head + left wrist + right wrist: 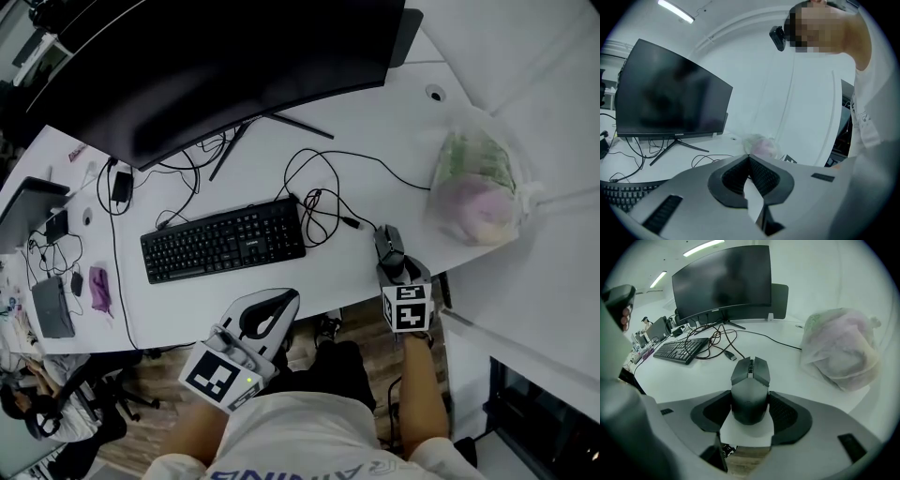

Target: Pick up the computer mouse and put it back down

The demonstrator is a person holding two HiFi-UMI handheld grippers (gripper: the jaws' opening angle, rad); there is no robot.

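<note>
The dark grey computer mouse lies on the white desk close to its front edge, its cable running off toward the keyboard. My right gripper reaches in from the desk's edge, and its black pads press both sides of the mouse's rear half. My left gripper hangs off the desk in front of the keyboard, its jaw tips meeting with nothing between them.
A black keyboard lies left of the mouse with looped cables between them. A curved monitor stands behind. A filled clear plastic bag sits right of the mouse.
</note>
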